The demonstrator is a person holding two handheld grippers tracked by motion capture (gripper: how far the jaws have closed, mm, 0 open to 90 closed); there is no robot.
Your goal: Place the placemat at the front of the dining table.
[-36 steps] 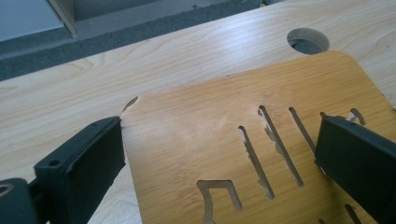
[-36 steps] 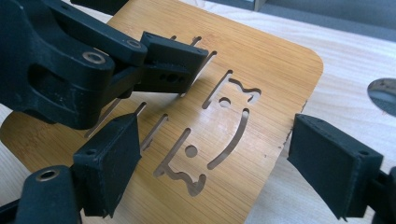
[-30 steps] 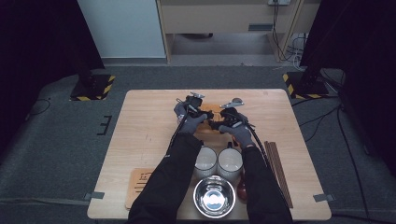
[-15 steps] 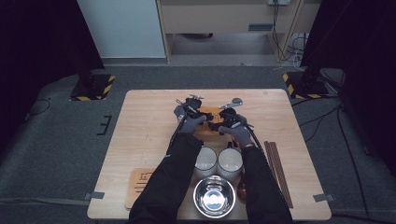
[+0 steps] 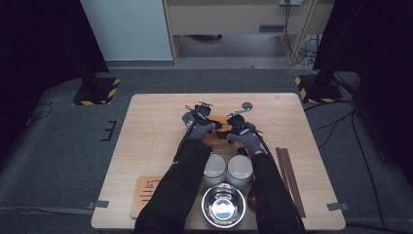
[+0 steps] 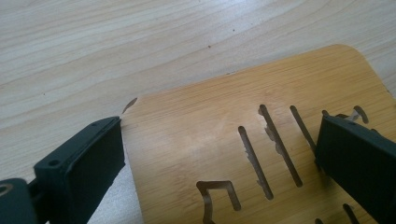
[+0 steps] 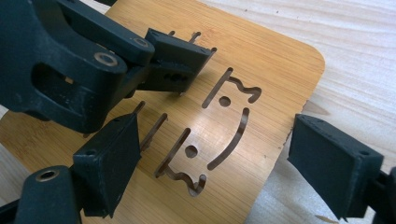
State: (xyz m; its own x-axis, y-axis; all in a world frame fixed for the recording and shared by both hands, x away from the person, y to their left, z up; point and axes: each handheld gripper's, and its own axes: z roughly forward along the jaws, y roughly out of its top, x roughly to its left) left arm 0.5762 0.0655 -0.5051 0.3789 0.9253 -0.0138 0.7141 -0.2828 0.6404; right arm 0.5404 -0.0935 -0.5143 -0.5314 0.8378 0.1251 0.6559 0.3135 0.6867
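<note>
Small bamboo board [image 5: 217, 132] with cut-out slots lies flat on the table [image 5: 146, 122], mid-table, just beyond the two white cups [image 5: 227, 168] and steel bowl [image 5: 223, 204]. Left gripper [image 6: 219, 154] straddles one end of the board, jaws spread wide, one past the board's edge, the other over the slots, not pinching. Right gripper [image 7: 233, 163] is likewise spread across the opposite end, one jaw over the board, one off its edge.
</note>
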